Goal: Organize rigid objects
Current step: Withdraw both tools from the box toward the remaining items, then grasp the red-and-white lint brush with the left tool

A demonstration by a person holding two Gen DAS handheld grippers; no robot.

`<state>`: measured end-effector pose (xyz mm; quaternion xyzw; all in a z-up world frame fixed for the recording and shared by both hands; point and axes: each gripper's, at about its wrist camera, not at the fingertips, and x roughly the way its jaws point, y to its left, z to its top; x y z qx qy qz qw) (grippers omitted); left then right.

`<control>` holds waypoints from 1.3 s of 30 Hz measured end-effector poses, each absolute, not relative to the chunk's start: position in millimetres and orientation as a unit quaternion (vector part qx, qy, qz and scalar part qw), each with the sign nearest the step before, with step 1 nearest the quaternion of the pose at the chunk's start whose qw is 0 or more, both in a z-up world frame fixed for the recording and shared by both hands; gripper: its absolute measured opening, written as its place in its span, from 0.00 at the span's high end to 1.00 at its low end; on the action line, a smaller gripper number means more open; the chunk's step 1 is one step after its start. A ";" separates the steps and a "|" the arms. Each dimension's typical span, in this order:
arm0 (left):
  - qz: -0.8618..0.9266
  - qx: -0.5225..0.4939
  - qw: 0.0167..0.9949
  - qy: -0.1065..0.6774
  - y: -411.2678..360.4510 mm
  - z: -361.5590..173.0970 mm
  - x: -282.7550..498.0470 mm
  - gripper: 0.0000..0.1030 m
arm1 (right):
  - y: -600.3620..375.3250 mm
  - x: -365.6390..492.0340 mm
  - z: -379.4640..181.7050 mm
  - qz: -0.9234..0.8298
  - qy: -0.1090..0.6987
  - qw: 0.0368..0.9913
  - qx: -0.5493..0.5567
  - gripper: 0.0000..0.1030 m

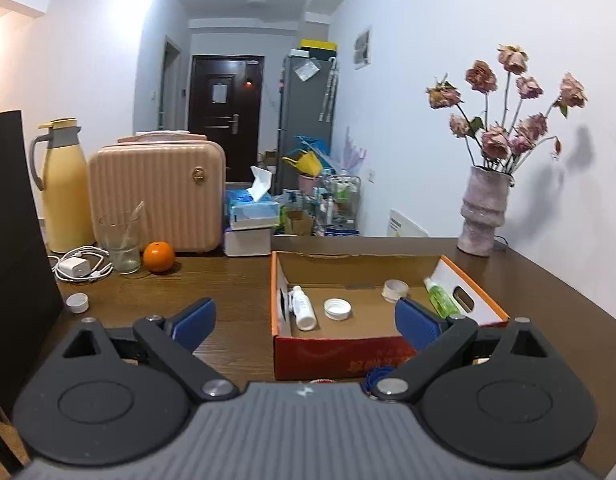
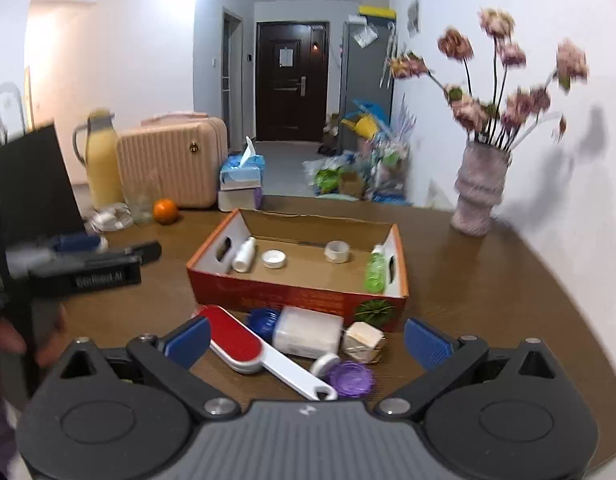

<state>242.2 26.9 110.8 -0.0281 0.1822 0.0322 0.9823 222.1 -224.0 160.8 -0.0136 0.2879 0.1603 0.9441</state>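
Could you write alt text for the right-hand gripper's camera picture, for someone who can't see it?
An open right gripper hovers over a red lint brush, a purple lid and small boxes on a wooden table. Behind them, a cardboard box holds bottles, a cap and tape.

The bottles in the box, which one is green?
The green bottle lies against the right wall of the cardboard box. The other, a white bottle, lies by the left wall.
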 end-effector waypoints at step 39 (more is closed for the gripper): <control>0.008 -0.058 0.967 0.246 30.8 41.9 241.4 0.04 | -261.3 297.3 60.8 0.103 0.376 0.919 0.055 0.00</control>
